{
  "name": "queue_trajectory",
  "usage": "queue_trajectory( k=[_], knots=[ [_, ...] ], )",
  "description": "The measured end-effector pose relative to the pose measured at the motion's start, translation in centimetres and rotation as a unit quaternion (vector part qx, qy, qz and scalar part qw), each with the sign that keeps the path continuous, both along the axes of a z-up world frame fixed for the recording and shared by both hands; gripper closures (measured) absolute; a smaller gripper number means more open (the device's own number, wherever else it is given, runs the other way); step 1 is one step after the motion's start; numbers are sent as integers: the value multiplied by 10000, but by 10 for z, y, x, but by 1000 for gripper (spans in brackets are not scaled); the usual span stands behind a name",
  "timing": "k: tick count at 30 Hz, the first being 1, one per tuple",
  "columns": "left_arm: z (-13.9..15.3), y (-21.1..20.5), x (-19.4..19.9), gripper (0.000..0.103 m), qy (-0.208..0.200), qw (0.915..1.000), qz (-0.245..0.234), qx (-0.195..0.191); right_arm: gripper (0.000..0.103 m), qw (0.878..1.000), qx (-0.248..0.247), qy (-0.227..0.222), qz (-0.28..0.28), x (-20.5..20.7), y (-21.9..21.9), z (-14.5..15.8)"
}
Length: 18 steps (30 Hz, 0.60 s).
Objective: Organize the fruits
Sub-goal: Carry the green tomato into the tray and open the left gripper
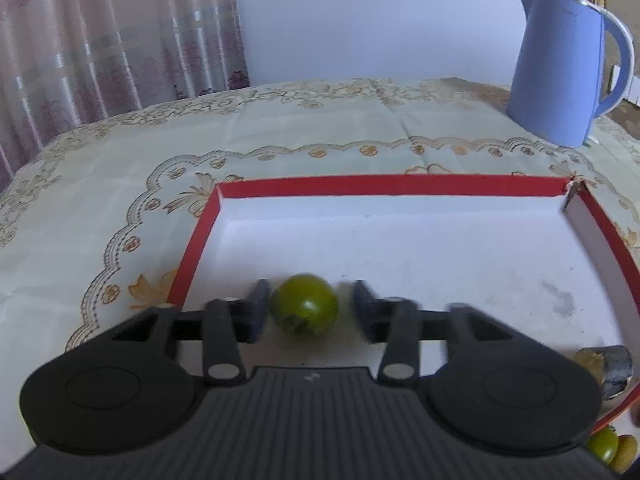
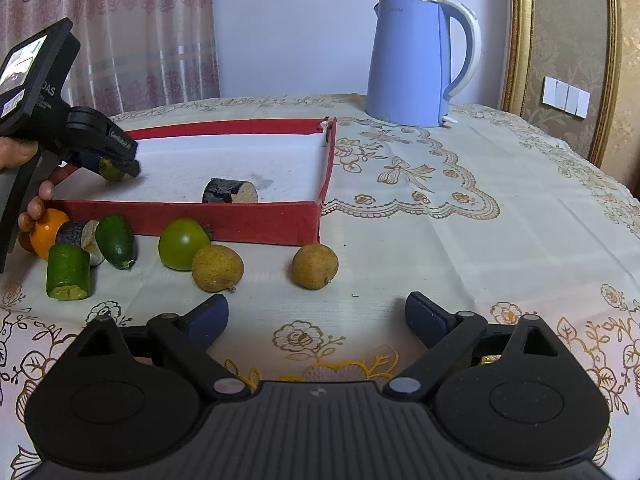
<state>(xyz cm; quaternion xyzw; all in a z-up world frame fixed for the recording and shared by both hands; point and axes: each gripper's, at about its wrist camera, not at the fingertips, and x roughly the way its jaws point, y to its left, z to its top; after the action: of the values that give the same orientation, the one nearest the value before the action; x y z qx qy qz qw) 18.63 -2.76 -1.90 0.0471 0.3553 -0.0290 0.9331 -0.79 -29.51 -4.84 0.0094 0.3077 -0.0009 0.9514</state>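
A small round green fruit [image 1: 304,305] sits between the fingers of my left gripper [image 1: 310,308], low over the white floor of the red box [image 1: 384,185]. The jaws stand apart, with a gap showing at the right pad, so they do not clamp it. The right wrist view shows that gripper [image 2: 116,166] with the green fruit [image 2: 111,171] at the box's left part [image 2: 224,222]. A dark-skinned cut piece [image 2: 230,192] lies inside the box. My right gripper [image 2: 316,316] is open and holds nothing, hovering over the tablecloth in front of the fruits.
In front of the box lie an orange [image 2: 48,236], a green cut piece [image 2: 68,272], a dark green fruit [image 2: 116,242], a round green fruit [image 2: 182,244] and two brownish round fruits [image 2: 217,268] [image 2: 315,266]. A blue kettle [image 2: 416,64] stands behind.
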Motion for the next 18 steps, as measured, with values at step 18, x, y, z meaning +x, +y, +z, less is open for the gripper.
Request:
queue_trajectory(
  k=[18],
  knots=[
    [32,43,-137,6,-1559,9873,-128,-265,7,10000,17,-8,2,1,0,-1]
  ],
)
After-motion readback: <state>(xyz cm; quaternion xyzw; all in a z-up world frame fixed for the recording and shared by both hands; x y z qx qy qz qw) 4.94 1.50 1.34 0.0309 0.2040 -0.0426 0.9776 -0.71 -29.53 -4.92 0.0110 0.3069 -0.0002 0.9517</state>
